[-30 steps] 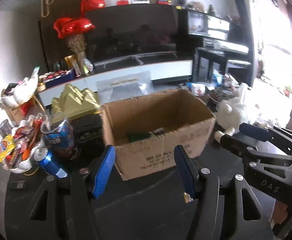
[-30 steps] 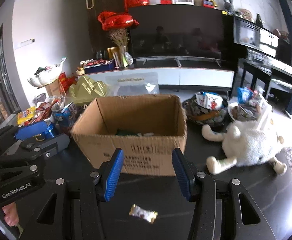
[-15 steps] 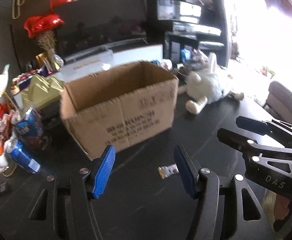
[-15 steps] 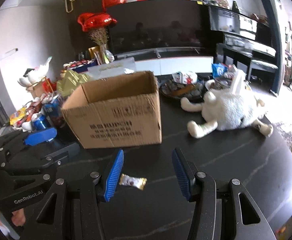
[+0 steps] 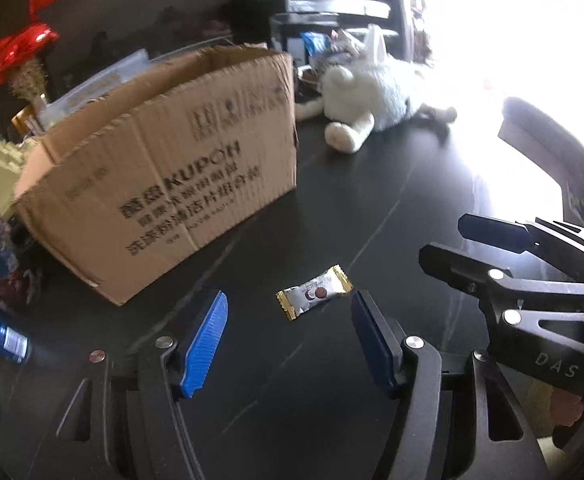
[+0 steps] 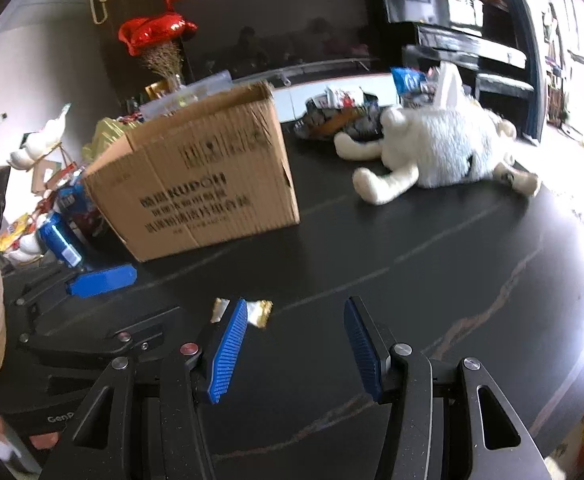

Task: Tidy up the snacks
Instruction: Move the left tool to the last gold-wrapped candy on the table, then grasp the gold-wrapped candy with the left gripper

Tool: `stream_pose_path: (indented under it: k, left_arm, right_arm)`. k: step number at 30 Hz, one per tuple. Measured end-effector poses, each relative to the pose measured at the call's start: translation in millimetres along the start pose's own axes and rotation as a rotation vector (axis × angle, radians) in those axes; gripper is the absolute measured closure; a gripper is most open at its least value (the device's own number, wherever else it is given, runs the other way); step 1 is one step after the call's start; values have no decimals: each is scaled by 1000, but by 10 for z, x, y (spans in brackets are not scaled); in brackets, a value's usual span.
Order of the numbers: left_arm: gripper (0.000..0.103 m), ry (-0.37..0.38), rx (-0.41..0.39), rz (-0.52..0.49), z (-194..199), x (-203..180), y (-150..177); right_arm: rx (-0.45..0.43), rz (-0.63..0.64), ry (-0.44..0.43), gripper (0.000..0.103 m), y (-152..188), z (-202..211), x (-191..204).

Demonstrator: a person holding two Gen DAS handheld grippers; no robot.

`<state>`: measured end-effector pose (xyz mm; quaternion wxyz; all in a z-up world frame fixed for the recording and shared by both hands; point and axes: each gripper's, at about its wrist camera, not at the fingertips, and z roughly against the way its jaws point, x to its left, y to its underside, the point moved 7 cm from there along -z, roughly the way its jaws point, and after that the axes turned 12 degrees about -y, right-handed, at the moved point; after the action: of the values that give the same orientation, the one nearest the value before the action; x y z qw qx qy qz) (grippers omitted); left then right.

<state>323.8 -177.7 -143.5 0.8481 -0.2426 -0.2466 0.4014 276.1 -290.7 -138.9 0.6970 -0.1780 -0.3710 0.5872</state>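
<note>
I see the wrapped candy (image 5: 313, 293) flat on the bench (image 5: 371, 208), just ahead of my left gripper (image 5: 288, 336), jaws wide; long axis runs left-right, right end angled away; right gripper (image 6: 295, 344) wide, empty; cardboard box (image 5: 164, 168) behind.

black table (image 5: 371, 200) | cardboard box (image 5: 180, 168) | candy (image 5: 313, 297) | plush toy (image 5: 371, 96)

A white plush toy (image 6: 439, 148) was laid on the black table (image 6: 431, 272); red heart balloons (image 6: 154, 32) were seen behind.
</note>
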Motion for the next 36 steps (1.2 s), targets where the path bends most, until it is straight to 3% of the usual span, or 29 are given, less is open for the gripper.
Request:
stream_pose_path:
  k: [14, 23, 27, 32, 36]
  left_arm:
    - [39, 59, -4, -169, -482, -208, 47]
    - [40, 91, 10, -179, -642, -277, 30]
    - [51, 105, 18, -169, -682, -316, 46]
    - [80, 143, 37, -135, -665, -354, 58]
    - [83, 144, 46, -105, -649, -360, 75]
  right_arm:
    - [46, -76, 48, 51, 191, -236, -170]
    - [58, -116, 64, 51, 232, -299, -269]
    - [54, -117, 62, 51, 233, -302, -271]
    - [53, -118, 48, 51, 235, -301, -258]
    - [43, -124, 37, 51, 223, -292, -265]
